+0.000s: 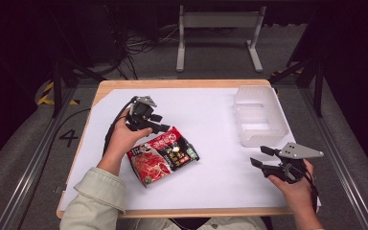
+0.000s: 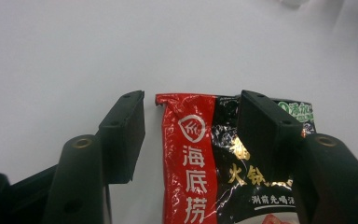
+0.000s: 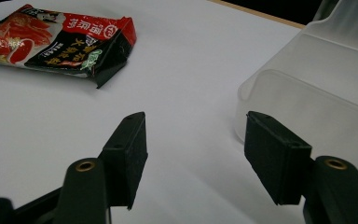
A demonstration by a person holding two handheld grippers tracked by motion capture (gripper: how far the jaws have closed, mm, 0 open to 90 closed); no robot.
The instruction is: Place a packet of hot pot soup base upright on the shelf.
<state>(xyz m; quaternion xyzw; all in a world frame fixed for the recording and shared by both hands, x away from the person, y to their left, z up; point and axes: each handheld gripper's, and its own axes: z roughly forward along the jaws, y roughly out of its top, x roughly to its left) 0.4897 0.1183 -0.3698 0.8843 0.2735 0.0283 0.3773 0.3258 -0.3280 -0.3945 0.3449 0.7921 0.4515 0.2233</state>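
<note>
A red and black food packet with white characters lies flat on the white sheet, left of the middle. My left gripper hovers over its far end, open. In the left gripper view the packet reaches up between the two jaws, and the right jaw covers part of its black half; the left gripper holds nothing. My right gripper stands open near the front right, pointing left, apart from the packet. Nothing lies between the jaws of the right gripper.
A clear plastic container stands at the back right of the sheet, close to the right gripper; its wall rises just beyond the right jaw. The wooden table edge frames the white sheet. Cables and a metal stand lie on the floor behind.
</note>
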